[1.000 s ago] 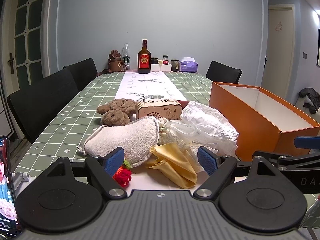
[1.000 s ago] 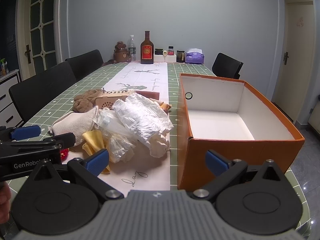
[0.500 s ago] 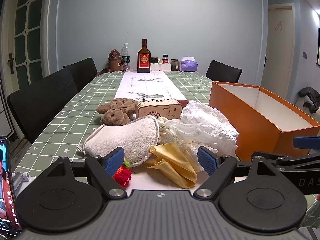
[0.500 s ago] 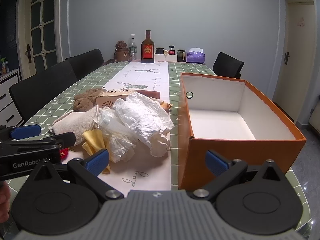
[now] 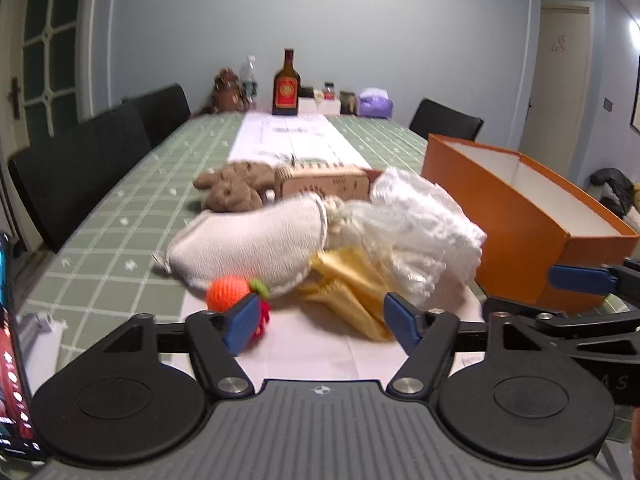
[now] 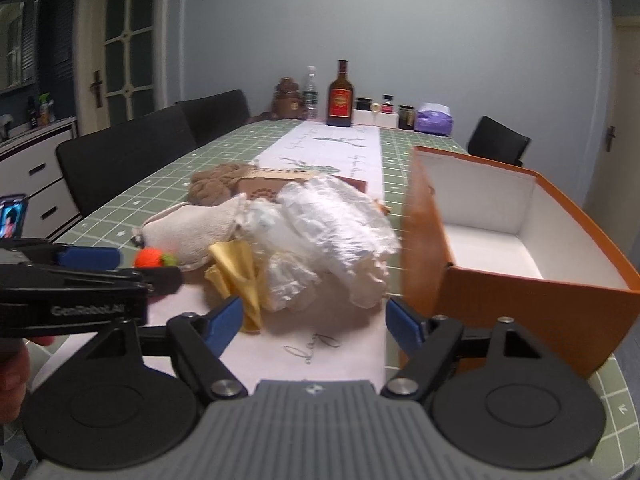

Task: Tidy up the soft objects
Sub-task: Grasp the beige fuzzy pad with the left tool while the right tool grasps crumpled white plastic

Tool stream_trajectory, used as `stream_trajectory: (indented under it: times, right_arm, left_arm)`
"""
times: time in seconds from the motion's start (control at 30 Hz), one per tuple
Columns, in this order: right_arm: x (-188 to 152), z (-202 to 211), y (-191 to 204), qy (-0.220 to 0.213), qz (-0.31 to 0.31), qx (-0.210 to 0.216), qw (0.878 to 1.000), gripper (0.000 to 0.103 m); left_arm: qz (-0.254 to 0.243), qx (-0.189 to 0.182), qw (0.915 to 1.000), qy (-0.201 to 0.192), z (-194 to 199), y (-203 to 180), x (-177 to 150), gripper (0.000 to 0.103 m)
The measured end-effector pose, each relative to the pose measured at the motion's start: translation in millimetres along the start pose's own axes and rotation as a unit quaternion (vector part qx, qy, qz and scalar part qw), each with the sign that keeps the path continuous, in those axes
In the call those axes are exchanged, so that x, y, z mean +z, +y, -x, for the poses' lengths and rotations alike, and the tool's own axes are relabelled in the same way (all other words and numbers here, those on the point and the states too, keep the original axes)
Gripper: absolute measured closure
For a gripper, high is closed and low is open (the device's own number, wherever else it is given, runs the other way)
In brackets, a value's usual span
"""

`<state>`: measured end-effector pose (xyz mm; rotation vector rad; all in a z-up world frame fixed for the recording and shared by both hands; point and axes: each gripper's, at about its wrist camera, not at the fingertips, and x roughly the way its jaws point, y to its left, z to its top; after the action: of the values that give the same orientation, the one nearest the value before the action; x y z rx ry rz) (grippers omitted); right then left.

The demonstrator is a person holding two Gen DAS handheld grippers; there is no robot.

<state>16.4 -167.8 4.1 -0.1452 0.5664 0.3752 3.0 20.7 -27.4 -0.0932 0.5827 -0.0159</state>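
- Orange cardboard, white inside: the open box [image 6: 520, 248] stands at the right edge of the table [image 5: 132, 200], and its near left corner is just beside the pile of soft things.
- The pile lies on the white runner [image 6: 340, 148] in the middle of the green checked cloth. It has a cream fabric pouch [image 5: 248, 244], a crumpled clear plastic bag [image 6: 332, 232], a yellow cloth [image 5: 352, 292], a small orange knitted ball [image 5: 226, 293] and, behind them, a brown plush toy [image 5: 232, 190].
- A wooden radio box [image 5: 324, 182] stands between the plush toy and the plastic bag, touching the pile.
- The left gripper [image 5: 322, 322] is low over the near edge of the runner. Its blue fingers are spread wide and hold nothing. The left fingertip [image 5: 242, 324] is just in front of the orange ball; I cannot tell if it touches.
- The right gripper [image 6: 316, 324] is also spread wide and holds nothing. The yellow cloth and the plastic bag are just ahead of its fingers, and its right finger is near the box wall.
- Bare runner lies between both grippers and the pile, and green cloth is open on the left side up to the black chairs [image 6: 124, 160].
- A dark bottle [image 6: 341, 96] and small jars stand at the far end, well apart from the pile.
- Both views are a little blurred.
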Motion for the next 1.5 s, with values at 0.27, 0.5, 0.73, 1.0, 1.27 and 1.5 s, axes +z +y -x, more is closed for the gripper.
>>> stream_trajectory:
  times: [0.27,0.5,0.73,1.0,1.27,1.5]
  right_arm:
    - [4,-15,22,0.004,0.064,0.011,0.998,0.052]
    - [28,-33,13,-0.004,0.102,-0.007,0.995,0.058]
    - [59,-58,-9,0.01,0.114,-0.016,0.993,0.061]
    - [78,-93,-12,0.056,0.121,0.021,0.991,0.053]
    - [79,-129,-10,0.092,0.094,0.013,0.991,0.051]
    - [75,-146,-18,0.125,0.054,0.037,0.99,0.07]
  left_arm:
    - [0.023,-0.024,0.9993,0.017,-10,13,-1,0.043]
    - [0.033,-0.045,0.9983,0.016,-20,16,14,0.044]
    - [0.048,-0.078,0.9958,0.004,-34,13,39,0.039]
    - [0.072,-0.08,0.9942,0.009,-57,17,58,0.032]
    - [0.04,-0.016,0.9985,0.033,-78,31,57,0.026]
    - [-0.022,-0.002,0.9975,0.067,-107,25,50,0.014]
